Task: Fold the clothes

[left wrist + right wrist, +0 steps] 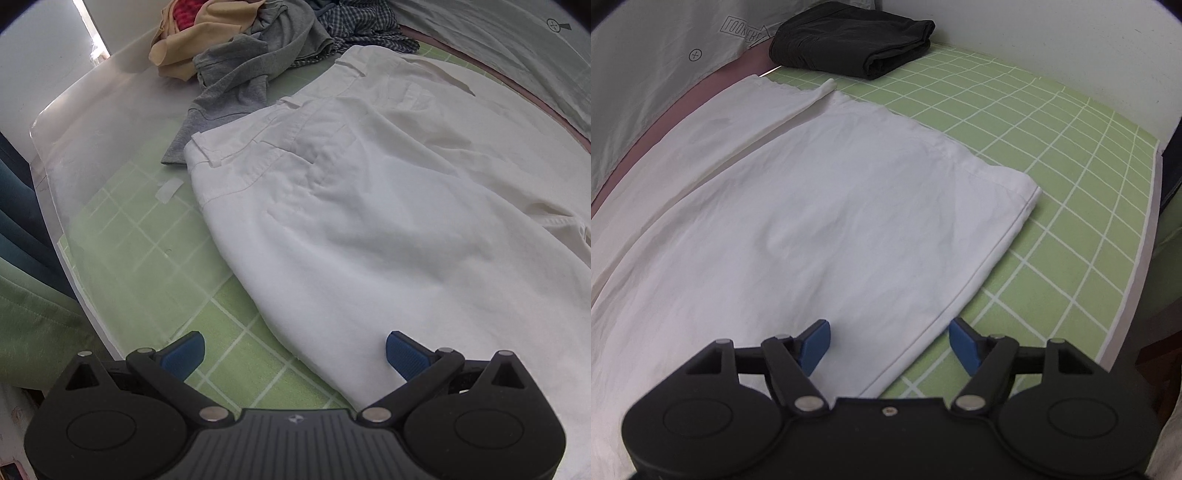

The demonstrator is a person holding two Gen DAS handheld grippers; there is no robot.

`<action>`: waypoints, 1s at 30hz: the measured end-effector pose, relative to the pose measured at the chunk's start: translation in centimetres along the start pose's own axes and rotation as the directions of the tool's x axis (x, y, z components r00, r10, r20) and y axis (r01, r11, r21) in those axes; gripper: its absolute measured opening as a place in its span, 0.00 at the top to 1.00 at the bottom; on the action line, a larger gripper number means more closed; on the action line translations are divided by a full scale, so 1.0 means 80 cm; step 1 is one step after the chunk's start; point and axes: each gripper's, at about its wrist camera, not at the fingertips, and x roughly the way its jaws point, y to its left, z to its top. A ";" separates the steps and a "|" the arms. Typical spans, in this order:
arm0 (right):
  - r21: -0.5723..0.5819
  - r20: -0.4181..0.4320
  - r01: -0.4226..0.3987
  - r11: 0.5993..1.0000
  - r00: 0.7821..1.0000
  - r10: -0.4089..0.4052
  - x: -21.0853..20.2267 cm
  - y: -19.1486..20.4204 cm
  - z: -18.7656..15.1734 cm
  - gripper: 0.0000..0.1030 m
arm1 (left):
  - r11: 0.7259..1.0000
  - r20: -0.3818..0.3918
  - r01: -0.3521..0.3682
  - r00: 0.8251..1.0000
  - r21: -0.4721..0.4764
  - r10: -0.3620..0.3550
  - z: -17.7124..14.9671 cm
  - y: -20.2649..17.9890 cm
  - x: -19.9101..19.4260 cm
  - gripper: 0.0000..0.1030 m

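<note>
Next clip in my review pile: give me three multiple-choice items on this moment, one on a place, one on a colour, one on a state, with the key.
1. Where does the folded black garment lie?
A. on the far part of the green gridded mat, beyond the white trousers' leg ends
B. on top of the white trousers
C. between the right gripper's fingers

2. What colour is the crumpled garment touching the trousers' waistband?
A. red
B. grey
C. black

3. How do the left gripper's fingers stand?
A. closed on the waistband
B. closed on the mat
C. open, holding nothing

Key: 1 A, the right wrist view shows it on the mat past the leg ends; 2 B, the left wrist view shows grey cloth meeting the waistband corner; 3 C, the blue pads are wide apart over the trouser edge.
</note>
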 end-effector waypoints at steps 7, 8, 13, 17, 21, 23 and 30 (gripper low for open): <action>0.085 0.013 0.024 0.996 1.000 -0.025 0.007 0.006 0.003 0.16 | 0.995 0.019 -0.008 1.000 -0.095 0.010 0.045 0.030 0.023 0.01; 0.094 0.015 0.029 0.995 0.999 -0.031 0.008 0.008 0.004 0.13 | 0.994 0.024 -0.012 1.000 -0.110 0.015 0.051 0.034 0.025 0.02; 0.122 0.031 0.064 0.990 0.997 -0.069 0.015 0.018 0.004 0.04 | 0.987 0.023 0.016 1.000 -0.160 -0.012 0.071 0.051 0.039 0.19; 0.175 0.046 0.086 0.981 0.994 -0.096 0.015 0.016 0.005 0.11 | 0.979 0.025 0.074 0.997 -0.189 -0.071 0.078 0.052 0.046 0.44; 0.220 0.068 0.143 0.965 0.985 -0.161 0.011 0.006 0.010 0.73 | 0.969 0.029 0.107 0.994 -0.223 -0.103 0.079 0.054 0.048 0.74; 0.292 0.073 0.113 0.950 0.987 -0.140 0.010 -0.012 0.010 0.96 | 0.967 0.039 0.095 0.995 -0.235 -0.088 0.079 0.056 0.044 0.87; 0.350 0.116 0.034 0.936 0.990 -0.080 -0.011 -0.042 0.003 0.97 | 0.968 0.094 0.076 0.994 -0.238 -0.055 0.058 0.070 0.016 0.92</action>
